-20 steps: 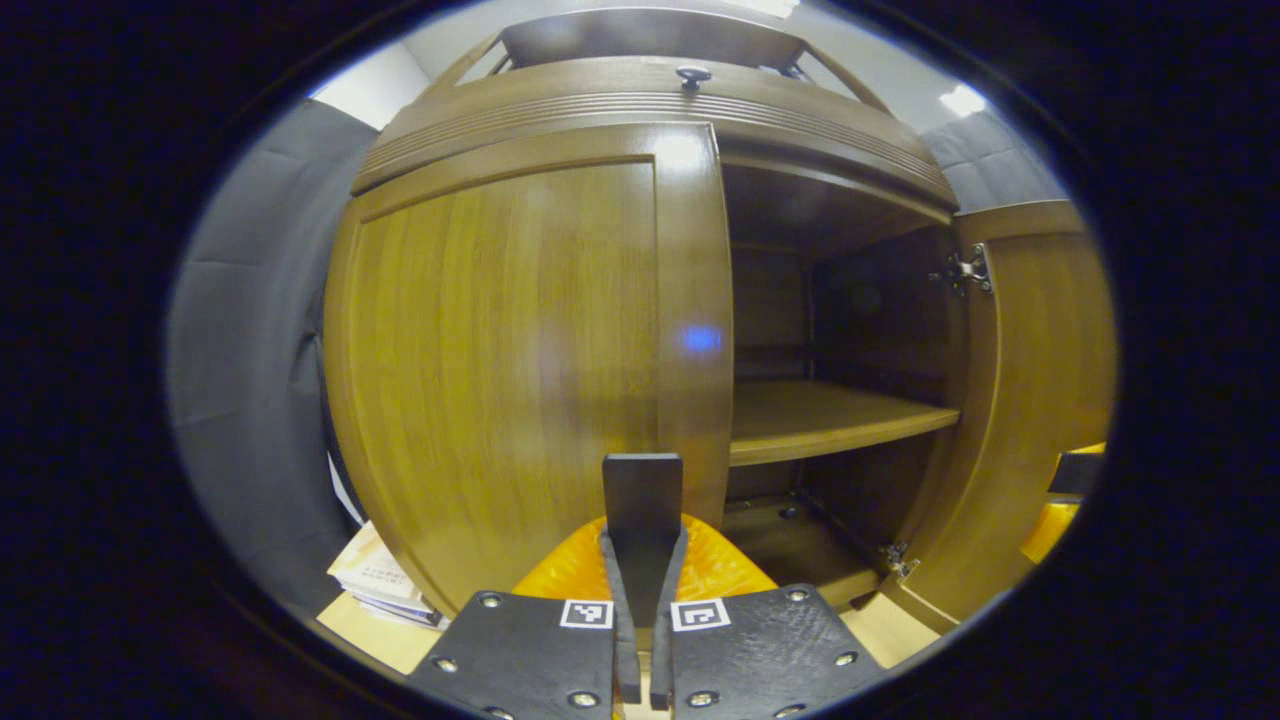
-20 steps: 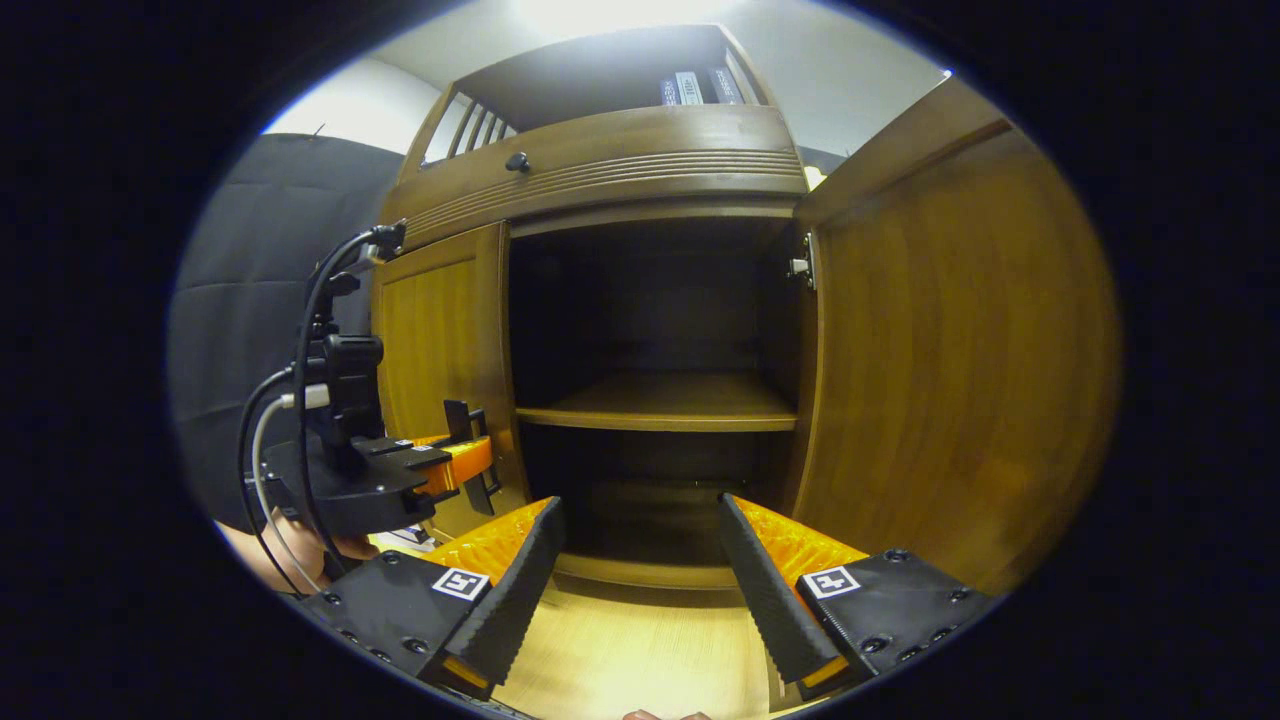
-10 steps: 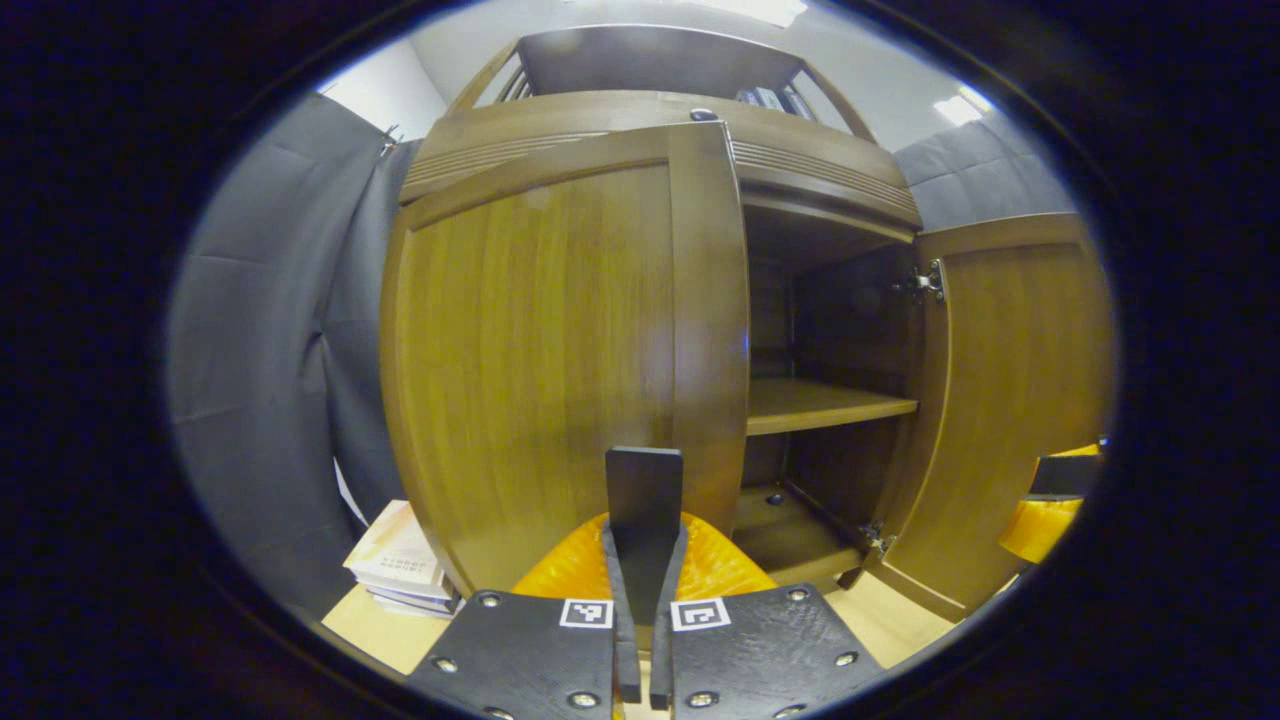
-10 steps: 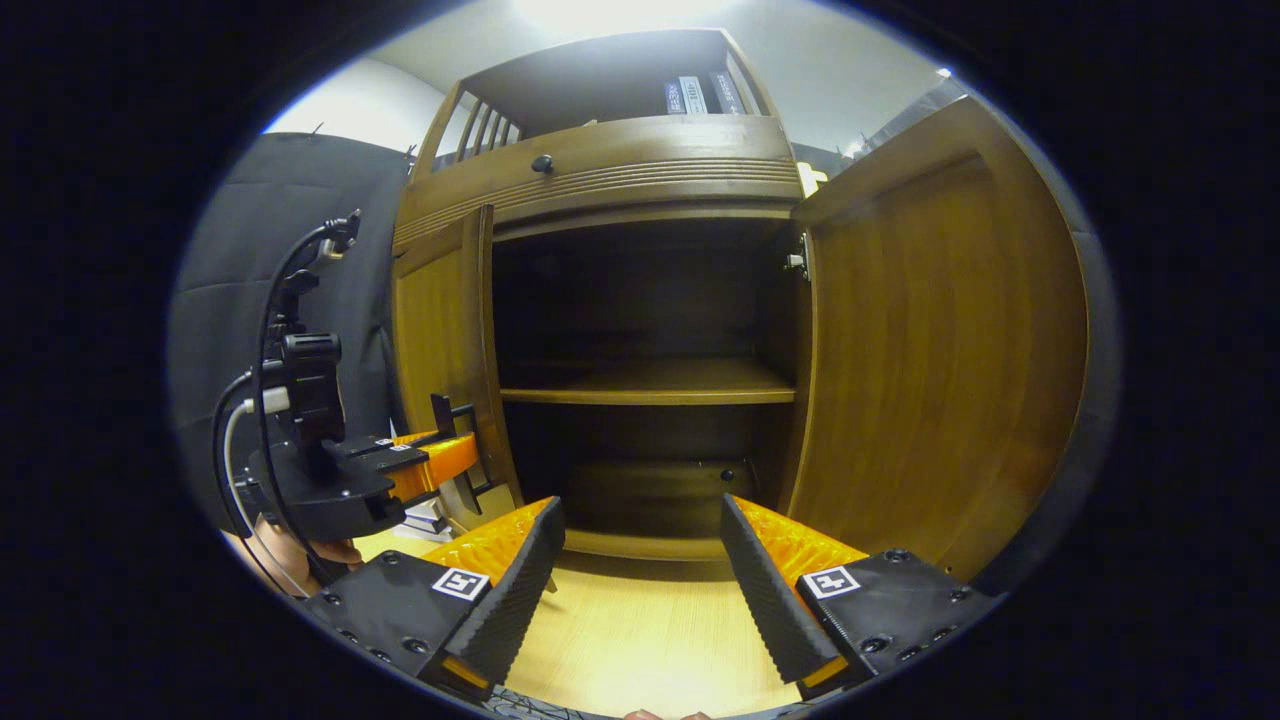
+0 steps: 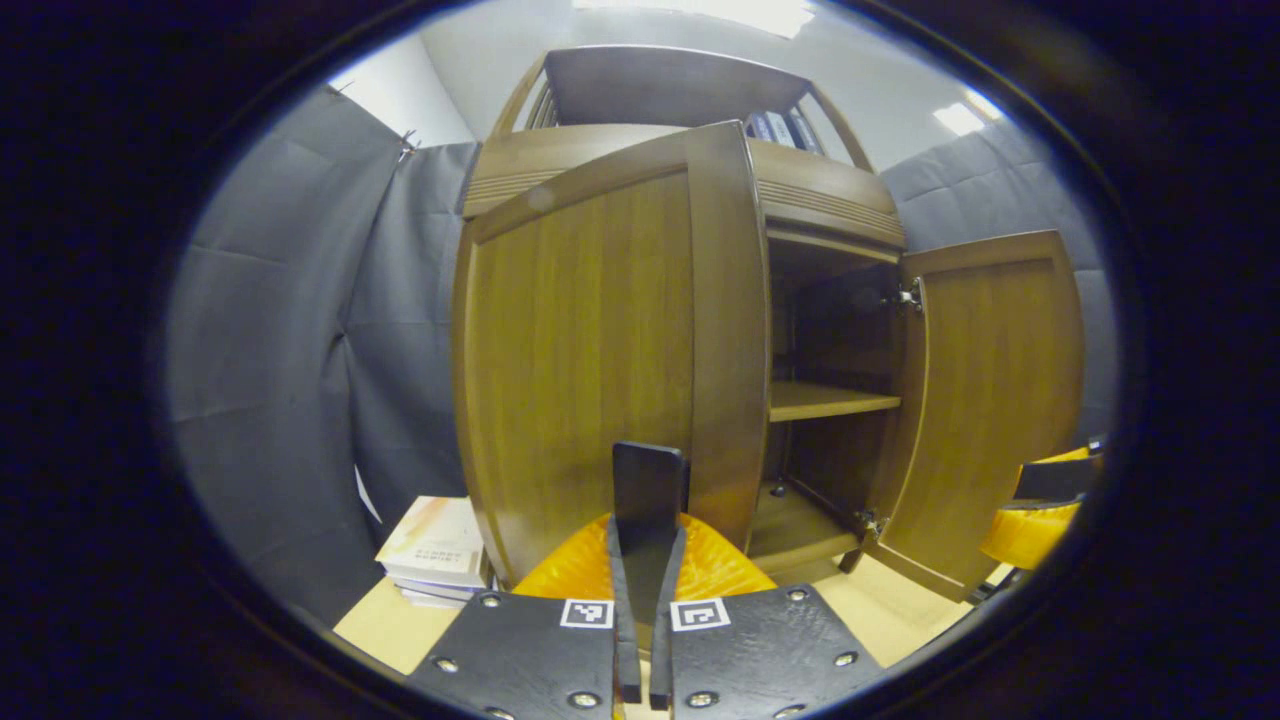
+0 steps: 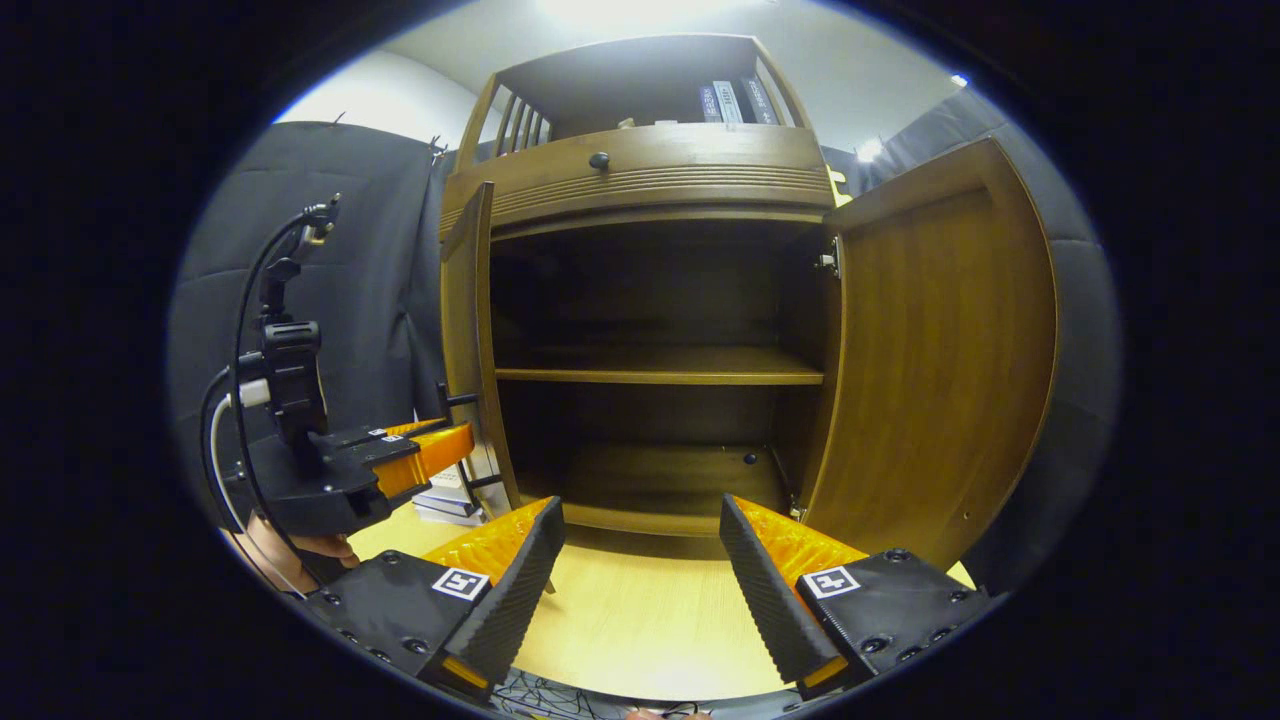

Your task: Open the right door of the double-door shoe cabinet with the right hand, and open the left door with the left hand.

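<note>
The left hand-held gripper [image 5: 645, 600] is clamped on the left door's [image 5: 590, 350] edge, while the right hand-held gripper [image 6: 640, 570] stands wide apart, holding nothing. Since a second ago, the left door has swung farther open; the right door [image 6: 940, 370] remains open.

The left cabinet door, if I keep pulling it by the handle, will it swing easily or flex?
The left door looks like a rigid wooden panel, so it probably won't flex. Already swung well open with the left gripper shut on its handle, it likely swings freely.

Grey padded wall [image 5: 270, 330], pale wood floor [image 6: 640, 625], bright ceiling light [image 5: 958, 118], stacked books [image 5: 435, 550]
</note>
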### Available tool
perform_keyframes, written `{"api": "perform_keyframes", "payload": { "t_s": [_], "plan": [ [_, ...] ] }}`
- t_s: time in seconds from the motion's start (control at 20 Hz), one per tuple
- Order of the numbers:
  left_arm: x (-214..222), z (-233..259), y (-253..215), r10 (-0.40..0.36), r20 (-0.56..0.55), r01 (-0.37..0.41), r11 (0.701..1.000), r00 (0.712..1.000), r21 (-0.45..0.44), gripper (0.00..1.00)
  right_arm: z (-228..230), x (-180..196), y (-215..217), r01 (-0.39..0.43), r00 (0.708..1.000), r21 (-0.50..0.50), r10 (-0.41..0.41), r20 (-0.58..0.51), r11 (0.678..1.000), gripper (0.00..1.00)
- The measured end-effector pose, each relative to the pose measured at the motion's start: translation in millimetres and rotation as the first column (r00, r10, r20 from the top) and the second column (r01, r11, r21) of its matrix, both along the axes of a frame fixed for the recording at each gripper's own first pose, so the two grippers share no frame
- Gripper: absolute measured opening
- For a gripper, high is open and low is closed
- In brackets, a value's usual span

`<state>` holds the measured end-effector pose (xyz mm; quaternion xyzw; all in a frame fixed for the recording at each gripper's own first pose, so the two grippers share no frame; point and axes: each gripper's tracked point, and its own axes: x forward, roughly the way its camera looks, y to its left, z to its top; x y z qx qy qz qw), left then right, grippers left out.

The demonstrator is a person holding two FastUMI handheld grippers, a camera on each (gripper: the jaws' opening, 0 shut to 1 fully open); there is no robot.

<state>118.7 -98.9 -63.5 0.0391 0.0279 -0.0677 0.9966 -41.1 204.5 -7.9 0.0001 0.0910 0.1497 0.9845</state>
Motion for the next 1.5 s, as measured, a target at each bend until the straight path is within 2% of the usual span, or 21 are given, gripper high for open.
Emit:
{"api": "perform_keyframes", "payload": {
  "t_s": [0.05, 0.1, 0.25, 0.3, 0.4, 0.5, 0.75, 0.85, 0.9, 1.05, 1.1, 1.25, 1.3, 1.5],
  "plan": [
    [-5.3, 1.5, 5.3, 0.0, 0.005, 0.0, 1.0, 1.0, -0.003, 0.06, -0.7, -5.0, 1.2, 0.003, 1.0, 0.001, -0.003, -0.001, 1.0, 0.94],
    [-10.6, 1.7, 10.4, -0.001, 0.01, 0.001, 1.0, 1.0, -0.001, 0.06, -1.9, -9.6, 1.3, 0.008, 1.0, 0.0, -0.008, -0.002, 1.0, 0.98],
    [-22.8, 2.1, 26.0, 0.002, 0.018, -0.002, 1.0, 1.0, -0.006, 0.07, -10.1, -23.1, 1.0, 0.023, 1.0, 0.007, -0.023, -0.019, 1.0, 0.98],
    [-26.9, 2.4, 32.2, 0.008, 0.022, -0.008, 1.0, 1.0, -0.01, 0.06, -12.8, -25.8, 1.8, 0.027, 0.999, 0.01, -0.026, -0.027, 1.0, 0.94],
    [-33.5, 5.3, 44.8, 0.019, 0.028, -0.019, 1.0, 0.999, -0.003, 0.06, -15.7, -32.3, 1.4, 0.032, 0.999, 0.014, -0.032, -0.035, 0.999, 0.98],
    [-39.8, 7.0, 59.4, 0.029, 0.034, -0.029, 1.0, 0.999, -0.003, 0.07, -14.8, -36.1, 0.6, 0.041, 0.999, 0.019, -0.041, -0.026, 0.999, 0.94],
    [-57.9, 12.3, 103.4, 0.061, 0.056, -0.059, 0.998, 0.997, -0.029, 0.06, -8.1, -37.5, -7.5, 0.072, 0.997, 0.03, -0.071, -0.006, 0.997, 0.94],
    [-60.5, 15.1, 120.1, 0.034, 0.057, -0.031, 0.998, 0.998, -0.062, 0.06, -4.8, -36.0, -10.6, 0.081, 0.997, 0.032, -0.081, -0.002, 0.996, 0.94],
    [-62.9, 16.6, 128.5, 0.013, 0.057, -0.009, 0.997, 0.998, -0.073, 0.06, -3.4, -35.3, -11.9, 0.084, 0.996, 0.032, -0.084, -0.001, 0.996, 0.98],
    [-62.9, 19.3, 160.5, -0.022, 0.052, 0.022, 1.0, 0.998, -0.005, 0.04, 4.4, -33.0, -12.2, 0.087, 0.996, 0.028, -0.087, 0.008, 0.996, 0.98],
    [-63.8, 19.1, 174.8, -0.021, 0.05, 0.021, 1.0, 0.999, 0.002, 0.04, 7.9, -32.2, -12.1, 0.086, 0.996, 0.021, -0.087, 0.015, 0.996, 0.94],
    [-58.4, 23.0, 203.5, -0.046, 0.048, 0.047, 0.999, 0.998, -0.013, 0.05, 14.2, -30.7, -11.4, 0.082, 0.996, -0.009, -0.081, 0.029, 0.997, 0.94],
    [-57.6, 22.9, 212.6, -0.062, 0.046, 0.063, 0.998, 0.997, -0.011, 0.05, 15.8, -30.2, -10.4, 0.078, 0.997, -0.02, -0.077, 0.03, 0.997, 0.98],
    [-53.9, 26.3, 232.1, -0.089, 0.035, 0.087, 0.994, 0.995, 0.064, 0.05, 24.1, -28.5, -8.6, 0.077, 0.996, -0.075, -0.074, 0.049, 0.994, 0.94]
  ]
}}
